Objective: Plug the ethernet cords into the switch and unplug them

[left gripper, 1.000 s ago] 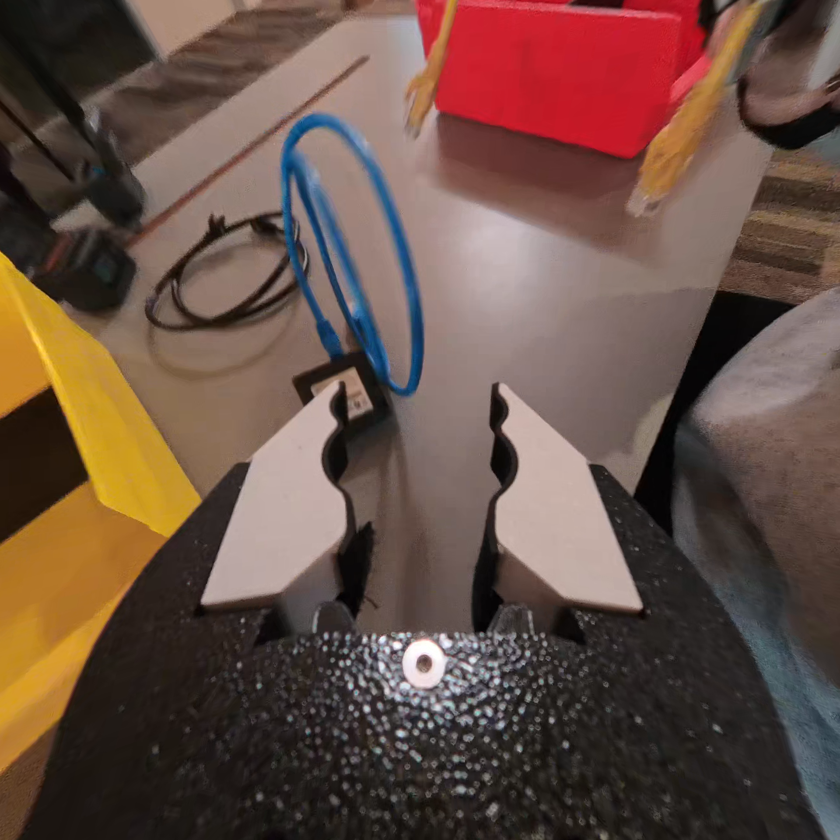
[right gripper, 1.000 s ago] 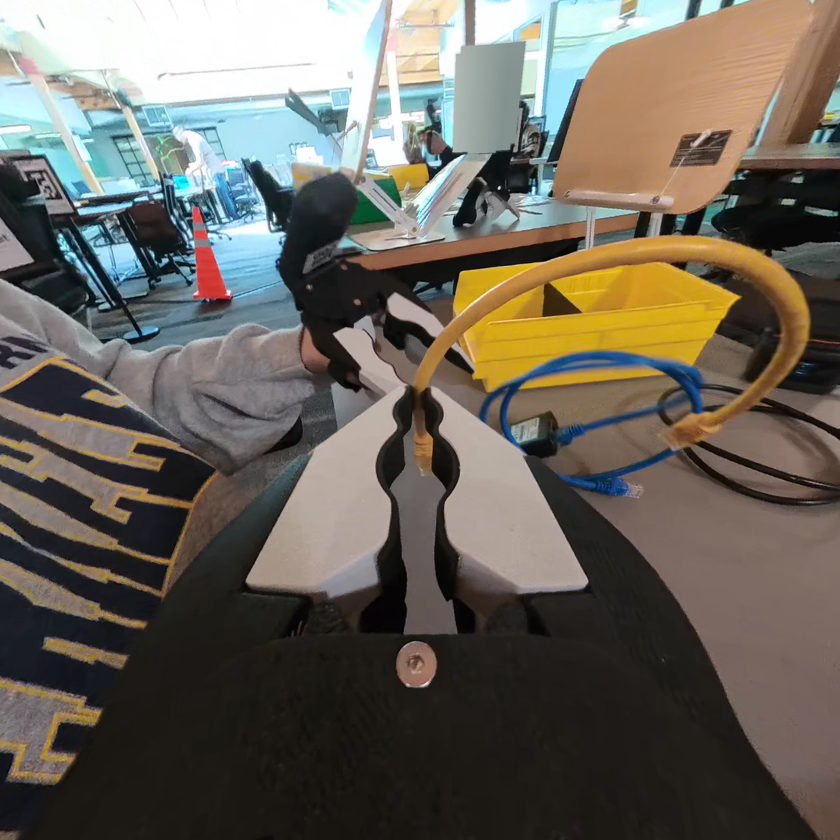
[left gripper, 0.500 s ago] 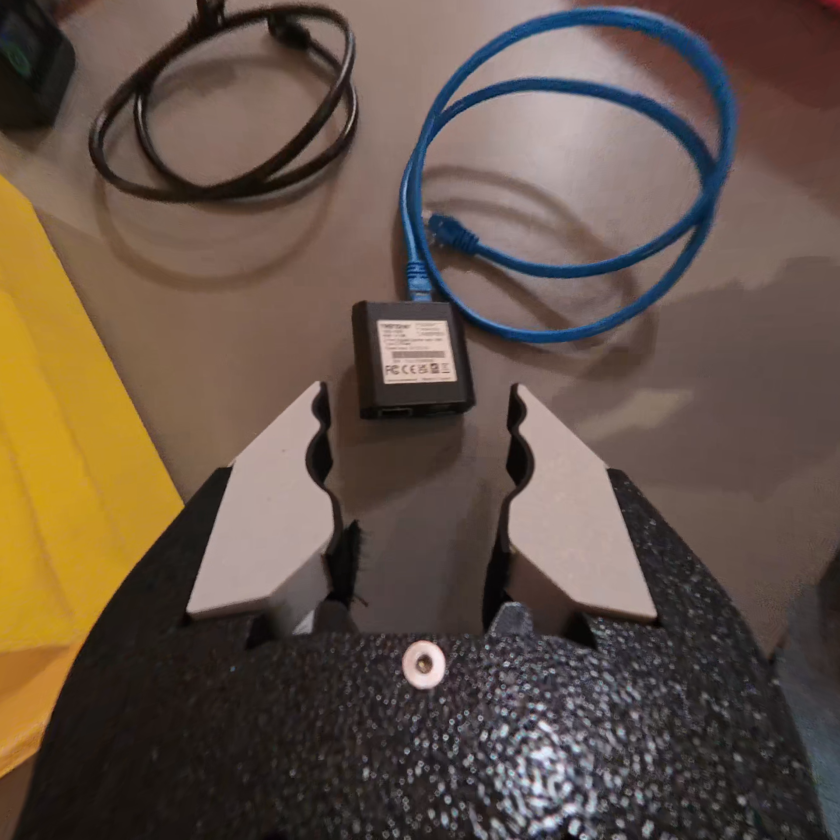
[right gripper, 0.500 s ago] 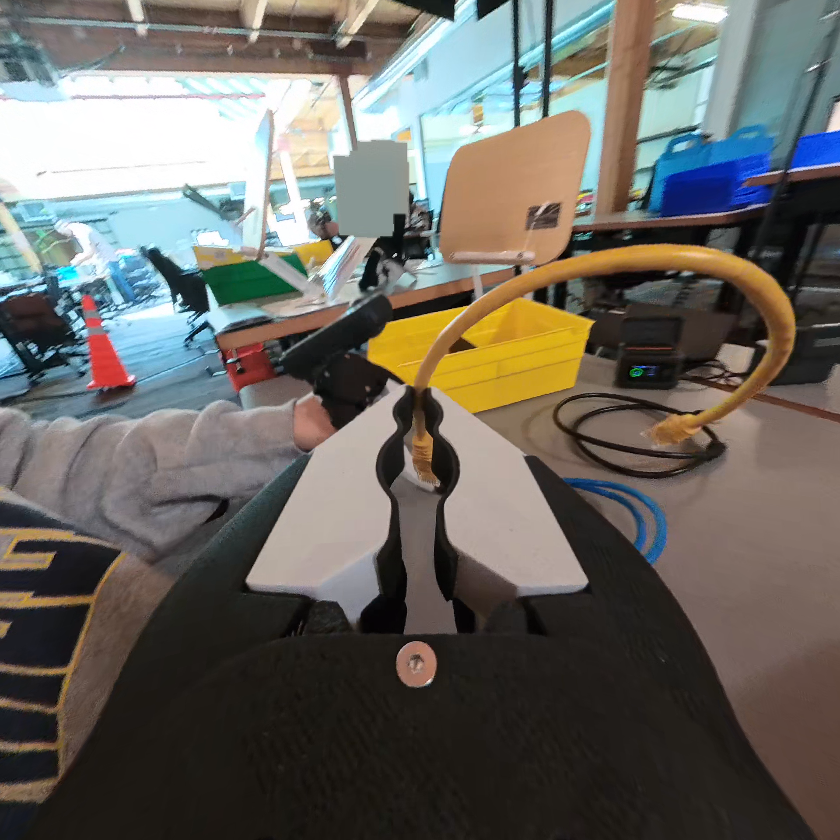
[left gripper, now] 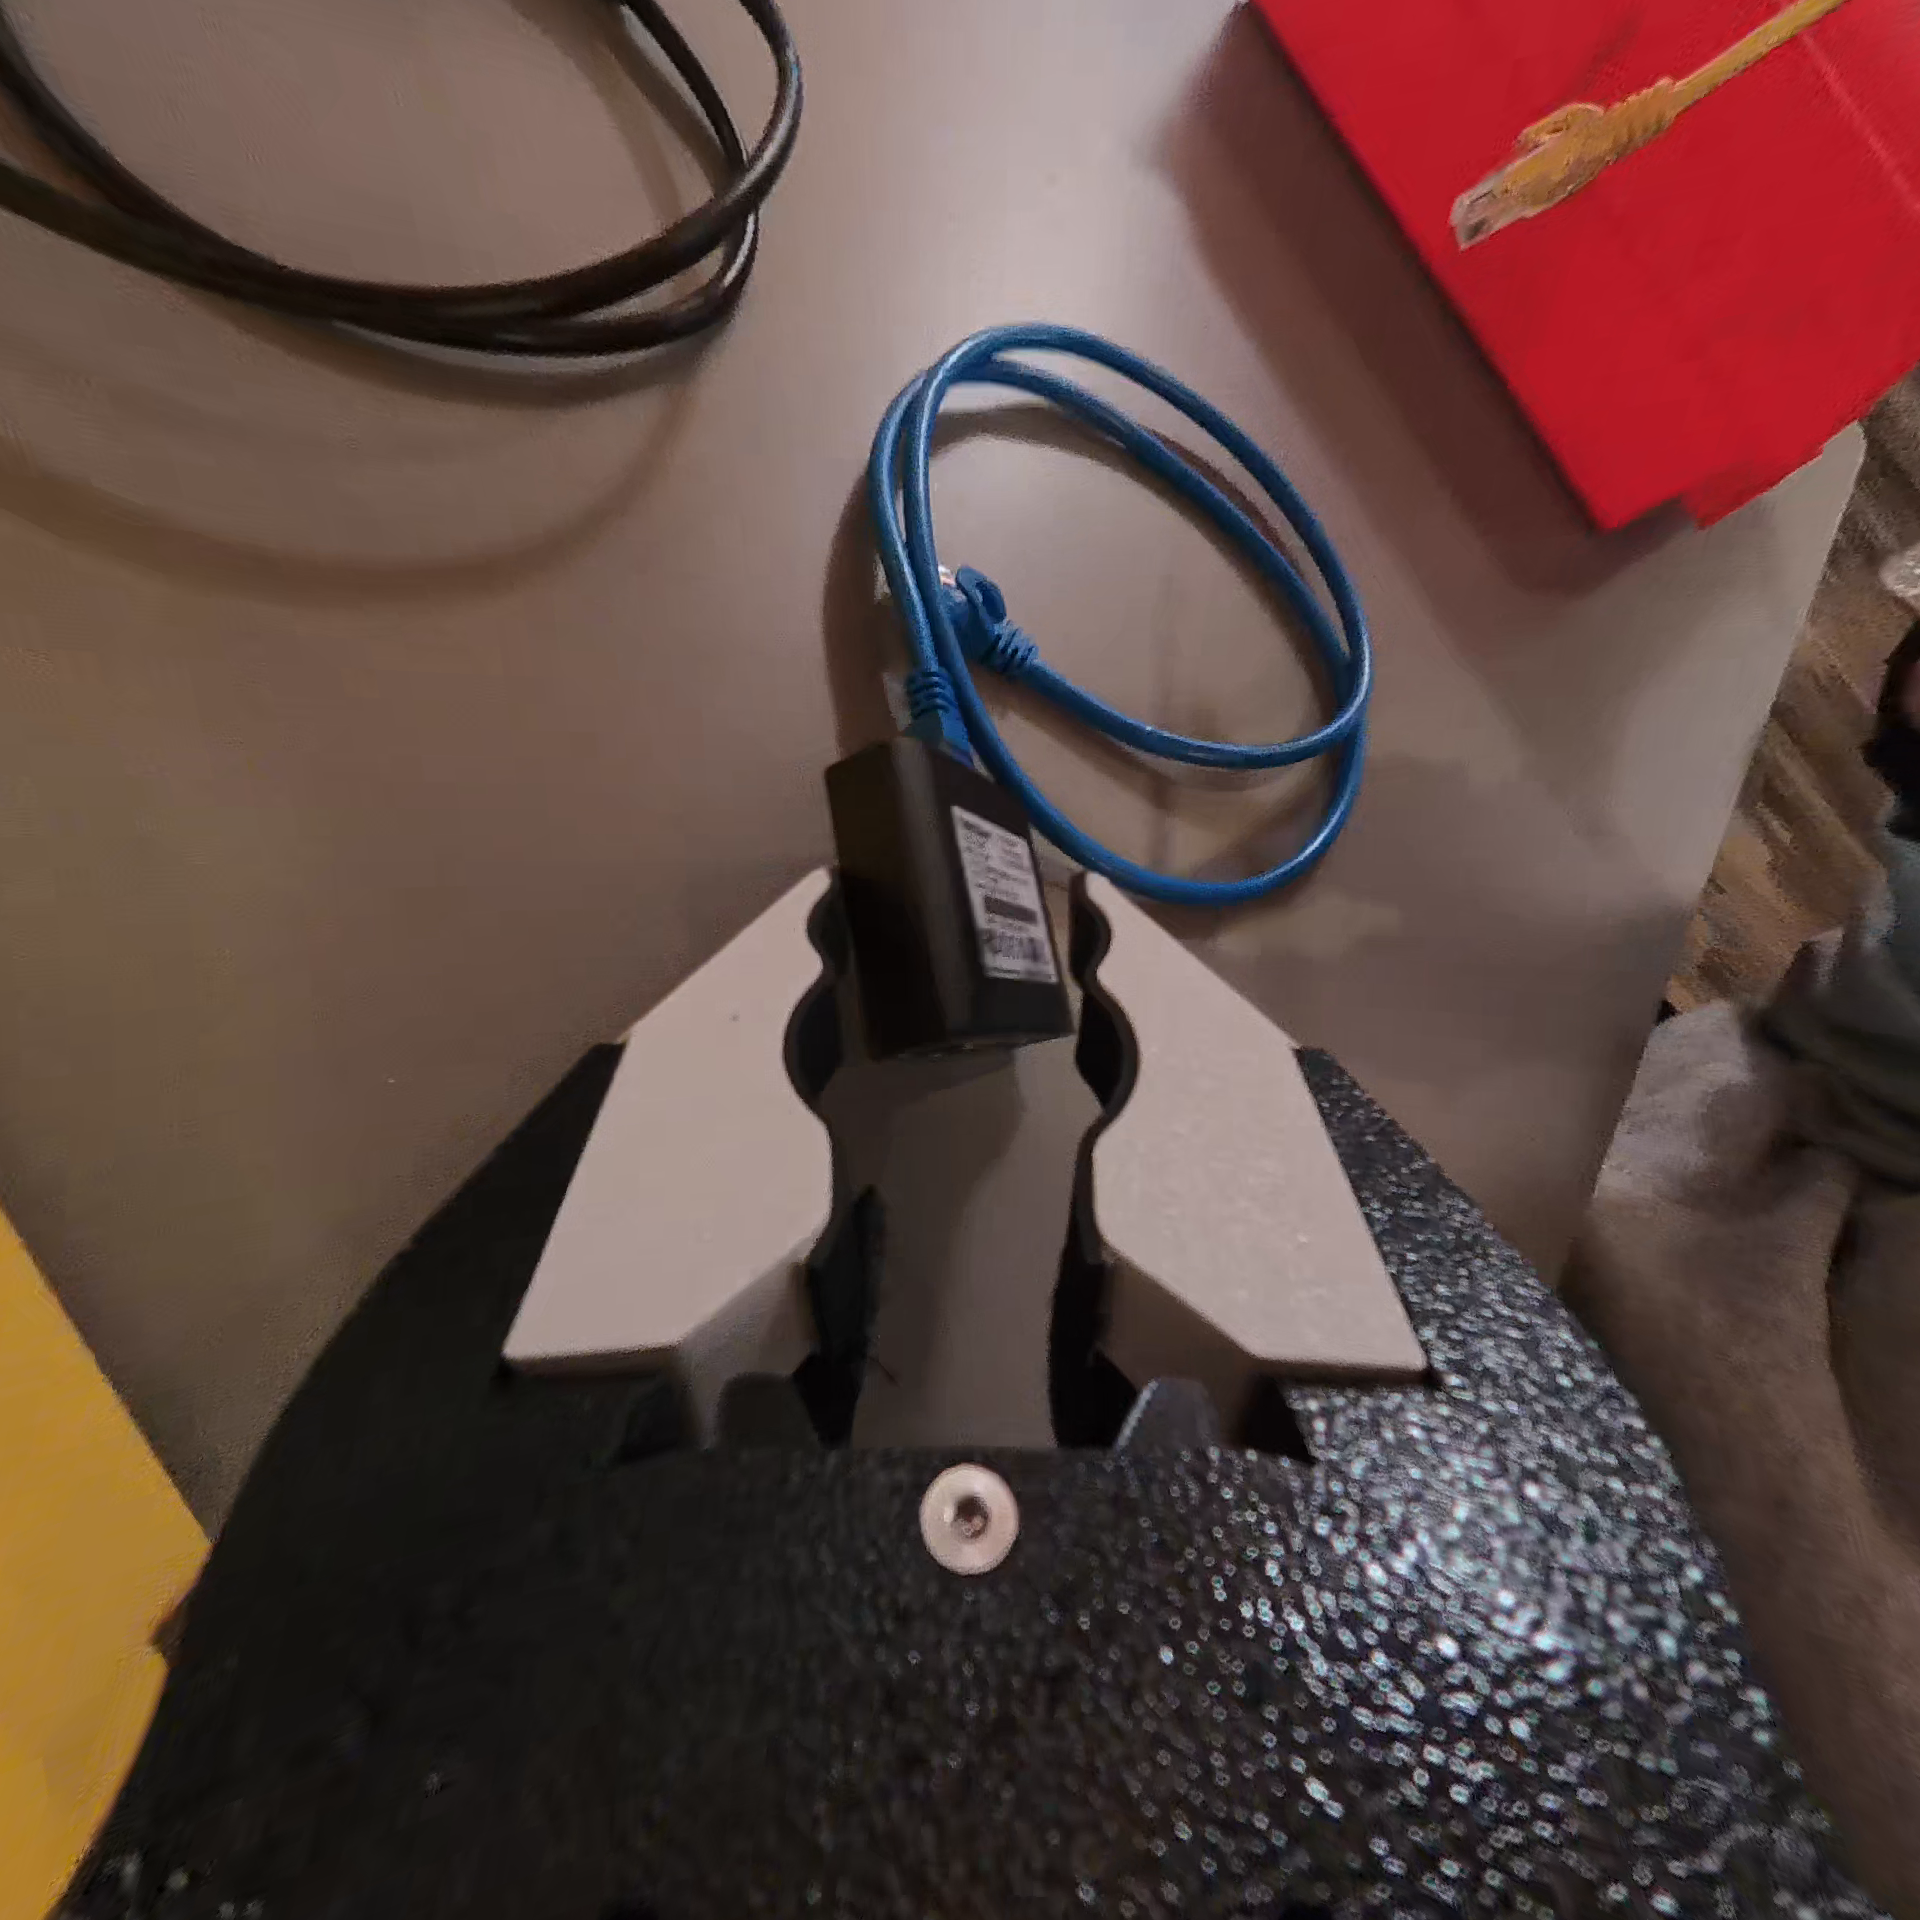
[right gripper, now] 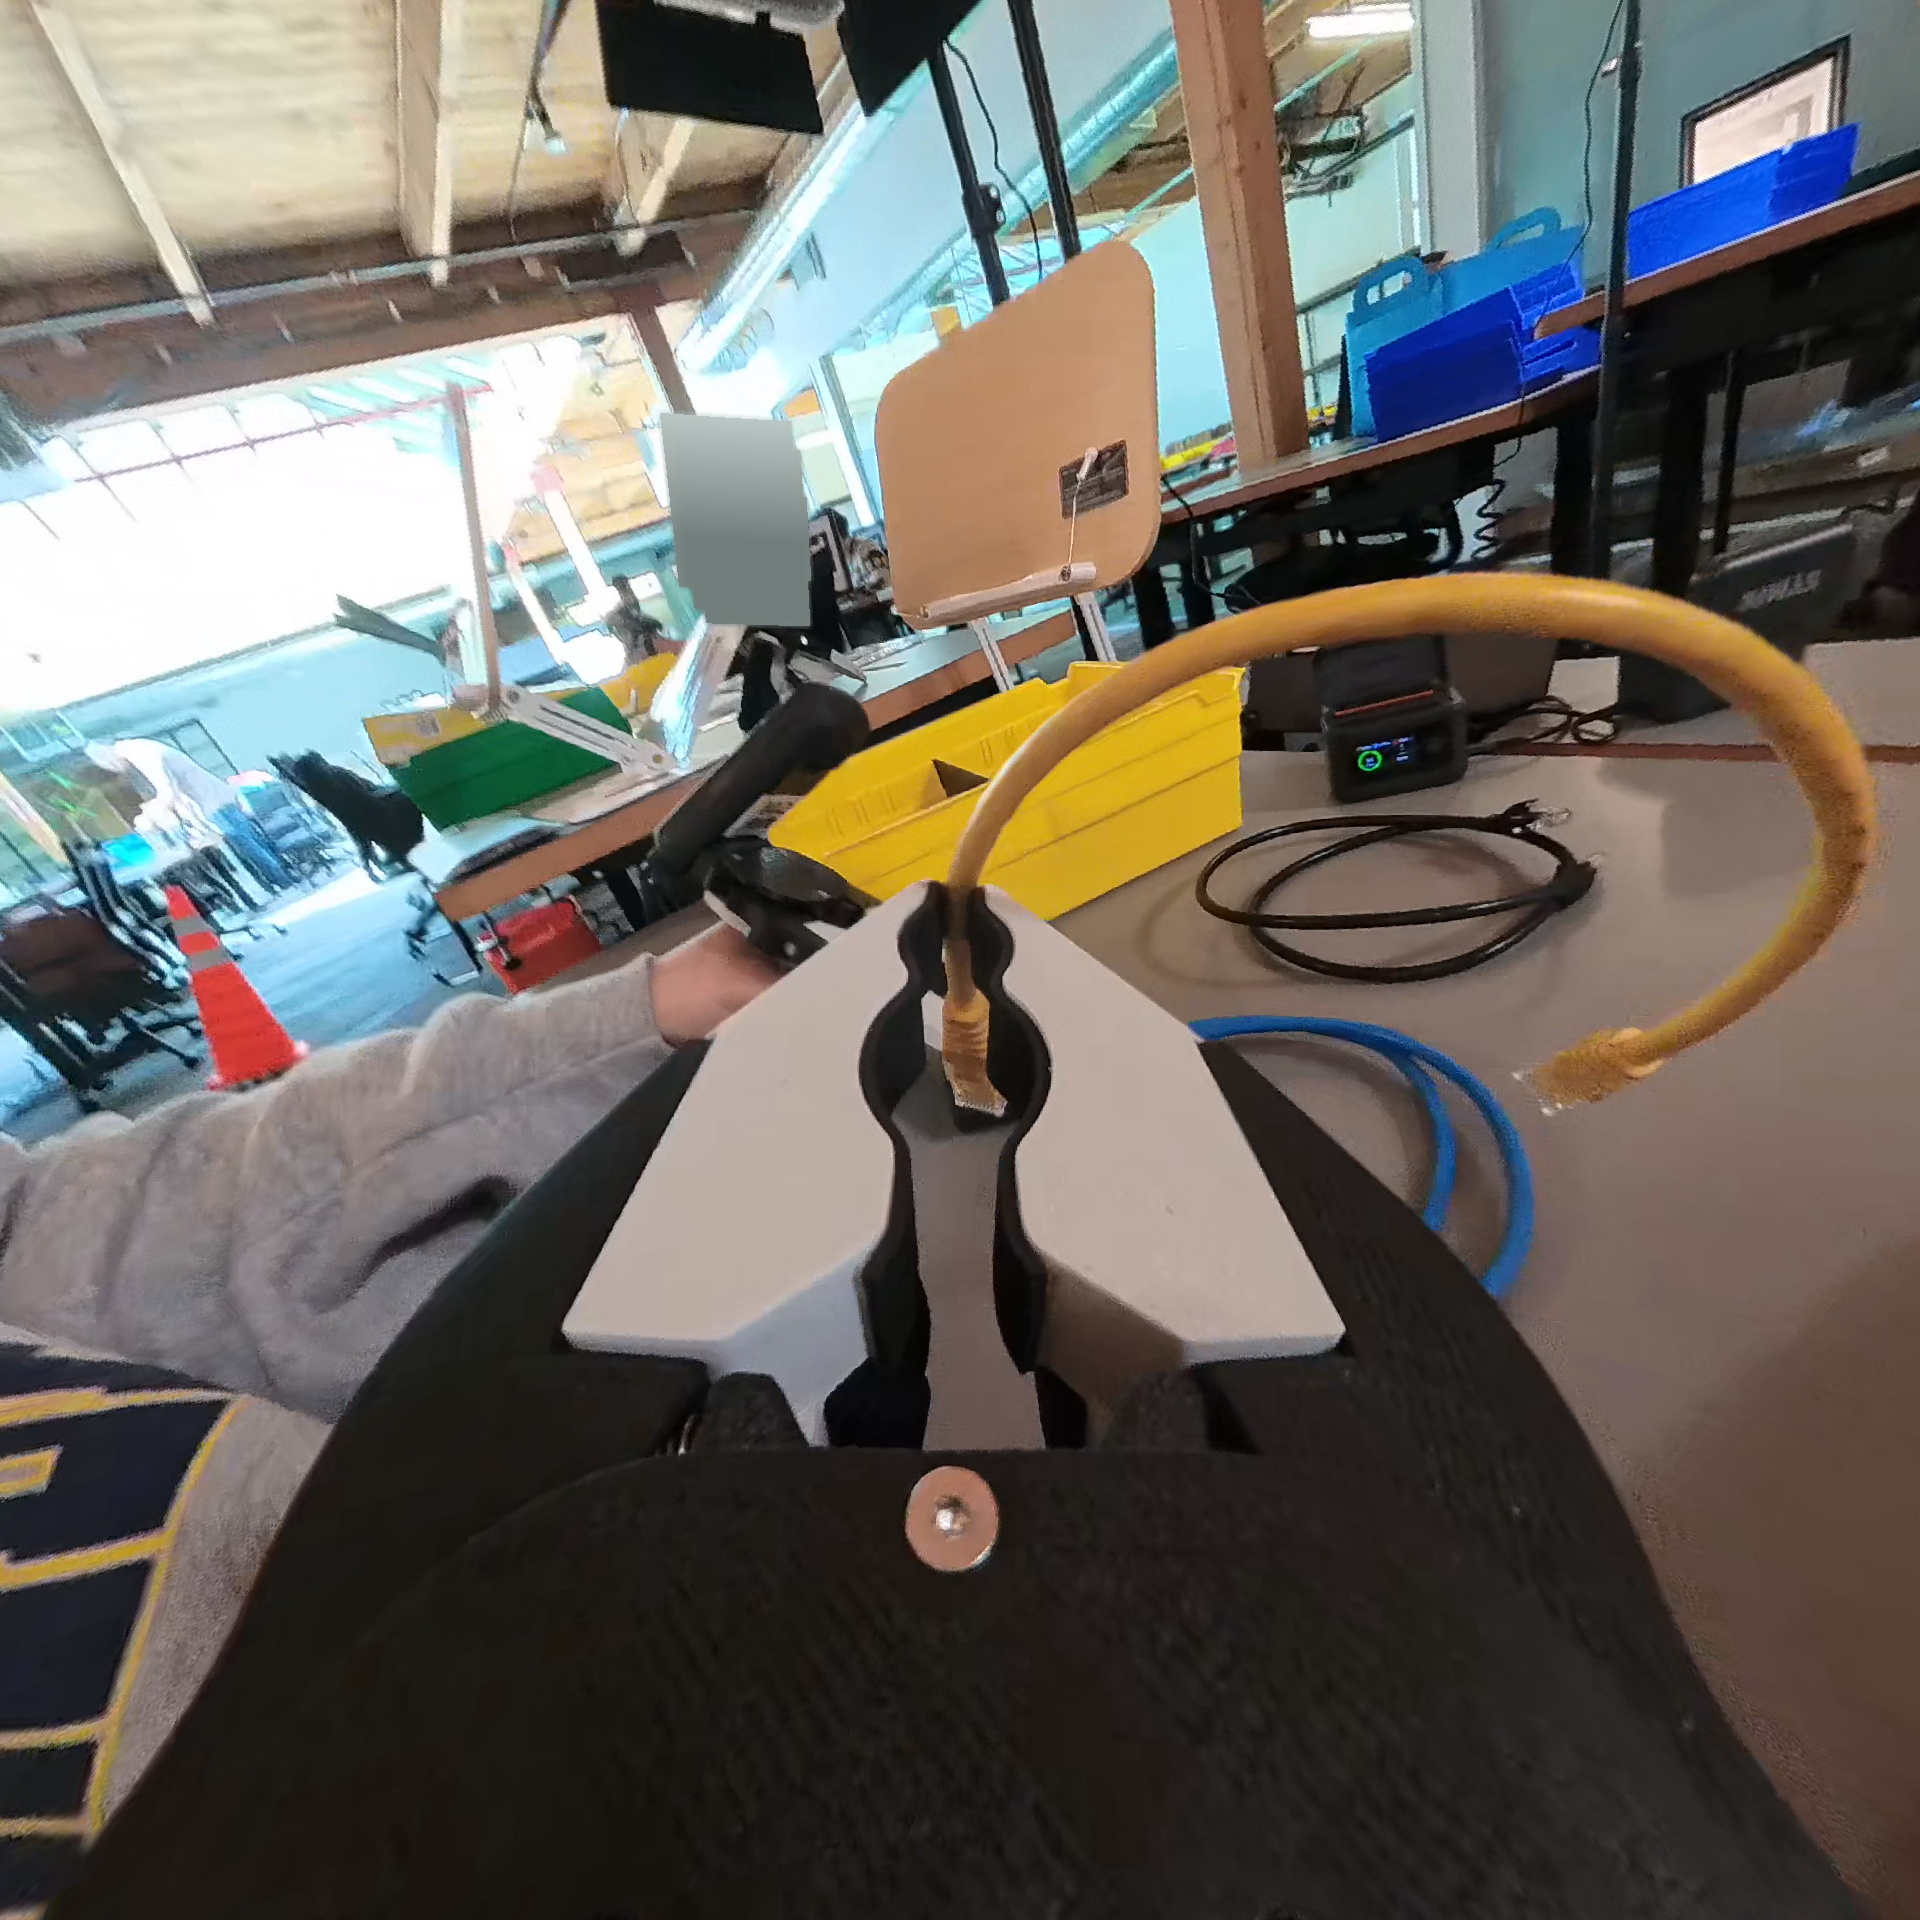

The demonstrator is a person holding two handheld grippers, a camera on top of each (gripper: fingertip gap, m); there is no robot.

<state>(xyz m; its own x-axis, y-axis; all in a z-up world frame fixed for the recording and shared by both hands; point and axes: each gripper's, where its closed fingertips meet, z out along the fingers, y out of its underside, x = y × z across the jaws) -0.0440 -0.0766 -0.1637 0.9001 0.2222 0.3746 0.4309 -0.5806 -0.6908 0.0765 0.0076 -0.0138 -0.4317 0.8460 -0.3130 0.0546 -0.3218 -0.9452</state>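
My left gripper is shut on the small black switch, which sits tilted between the fingertips above the grey table. A blue ethernet cord is plugged into the switch's far side and lies coiled on the table, its free plug inside the loop. My right gripper is shut on a yellow ethernet cord just behind one plug. The cord arches up and right, and its other plug hangs free. That free plug also shows in the left wrist view, at the upper right.
A red box stands at the far right of the table. A yellow bin is on the left side. A coiled black cable lies beyond the switch, with a small black power unit behind it. The table edge runs along the right.
My left gripper came down over the switch, closed on it and tipped it up. The right gripper swung a little and keeps hold of the yellow cord.
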